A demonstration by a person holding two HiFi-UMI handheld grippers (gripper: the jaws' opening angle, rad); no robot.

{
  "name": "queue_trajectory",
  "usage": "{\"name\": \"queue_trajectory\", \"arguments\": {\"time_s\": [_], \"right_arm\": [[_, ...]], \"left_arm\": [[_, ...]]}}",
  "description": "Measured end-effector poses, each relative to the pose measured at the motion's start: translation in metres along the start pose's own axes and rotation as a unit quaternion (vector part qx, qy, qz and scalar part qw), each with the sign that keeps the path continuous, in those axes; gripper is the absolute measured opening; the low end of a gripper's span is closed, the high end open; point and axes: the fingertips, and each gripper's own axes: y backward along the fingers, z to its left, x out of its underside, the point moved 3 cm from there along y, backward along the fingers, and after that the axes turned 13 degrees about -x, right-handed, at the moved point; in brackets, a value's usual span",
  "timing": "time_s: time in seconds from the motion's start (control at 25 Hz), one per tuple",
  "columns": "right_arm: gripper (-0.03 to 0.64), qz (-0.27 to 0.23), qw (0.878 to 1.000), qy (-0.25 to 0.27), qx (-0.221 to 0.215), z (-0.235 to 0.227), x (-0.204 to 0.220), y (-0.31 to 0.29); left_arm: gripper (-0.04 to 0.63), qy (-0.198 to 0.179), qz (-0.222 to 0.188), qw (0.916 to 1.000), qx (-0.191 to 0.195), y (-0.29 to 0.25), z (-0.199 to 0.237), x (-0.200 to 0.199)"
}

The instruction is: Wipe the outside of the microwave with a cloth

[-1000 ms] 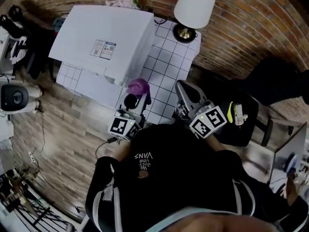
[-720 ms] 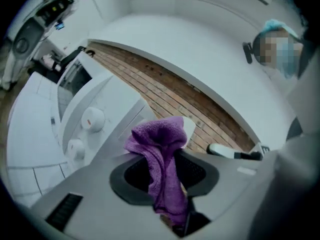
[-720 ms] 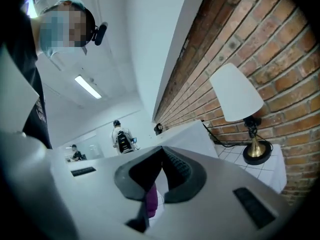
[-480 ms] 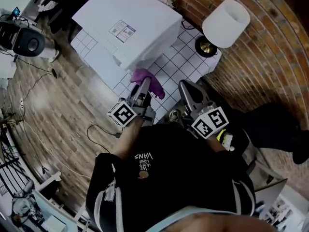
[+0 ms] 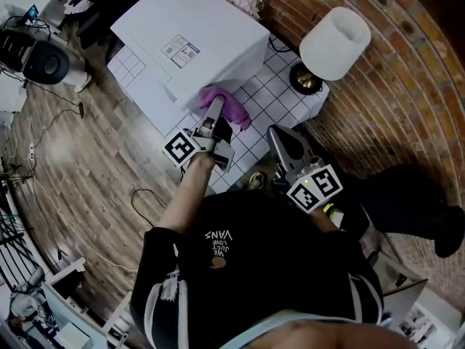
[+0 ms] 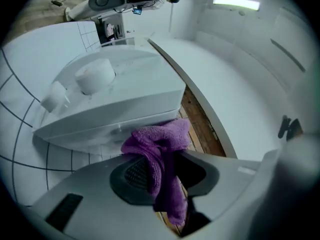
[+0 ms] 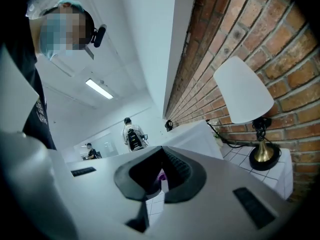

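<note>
- The left gripper (image 5: 215,116), at the centre of the head view, pinched the cloth (image 5: 227,106). A wad bulged past its tips, likely so that fabric, not jaw, met the microwave (image 5: 190,36).
- The cloth lay just ahead of those tips, apparently touching the microwave's lower edge.
- The right gripper (image 5: 279,141), right of centre, had its jaws pressed together and empty, and seemed idle.

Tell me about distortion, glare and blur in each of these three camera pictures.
Head view: strong fisheye bends the brick wall and wood floor, corners dark. Left gripper view: purple cloth sharp, ceiling light blown out, white microwave low in contrast. Right gripper view: table lamp crisp, a mosaic patch upper left.
</note>
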Motion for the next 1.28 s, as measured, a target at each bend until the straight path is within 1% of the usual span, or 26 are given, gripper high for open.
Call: {"name": "queue_trajectory", "arguments": {"time_s": [0.24, 0.44, 0.52, 0.64, 0.84, 1.04, 1.16, 1.28], "right_arm": [[0.0, -0.009, 0.999, 0.008, 0.041, -0.014, -0.012, 0.028], [0.0, -0.012, 0.997, 0.014, 0.069, -0.02, -0.019, 0.048], [0.0, -0.011, 0.997, 0.012, 0.079, -0.022, -0.017, 0.055], [0.0, -0.009, 0.996, 0.01, 0.092, -0.026, -0.016, 0.064], [-0.001, -0.01, 0.994, 0.01, 0.111, -0.033, -0.017, 0.075], [0.0, -0.015, 0.992, 0.01, 0.121, -0.035, -0.02, 0.08], [0.0, -0.016, 0.993, 0.011, 0.12, -0.033, -0.02, 0.078], [-0.001, -0.016, 0.994, 0.011, 0.11, -0.031, -0.019, 0.07]], "left_arm": [[0.129, 0.003, 0.015, 0.9995, 0.026, -0.058, -0.005, 0.014], [0.129, 0.011, 0.032, 0.9988, 0.035, -0.111, -0.006, 0.031], [0.129, 0.016, 0.037, 0.9988, 0.027, -0.131, -0.003, 0.038], [0.129, 0.013, 0.042, 0.9988, 0.021, -0.159, -0.005, 0.049], [0.129, 0.02, 0.04, 0.9989, 0.014, -0.193, -0.005, 0.061], [0.129, 0.01, 0.042, 0.999, 0.012, -0.196, -0.006, 0.062], [0.129, 0.005, 0.05, 0.9985, 0.021, -0.182, -0.008, 0.065], [0.129, 0.005, 0.055, 0.9979, 0.033, -0.155, -0.009, 0.068]]}}
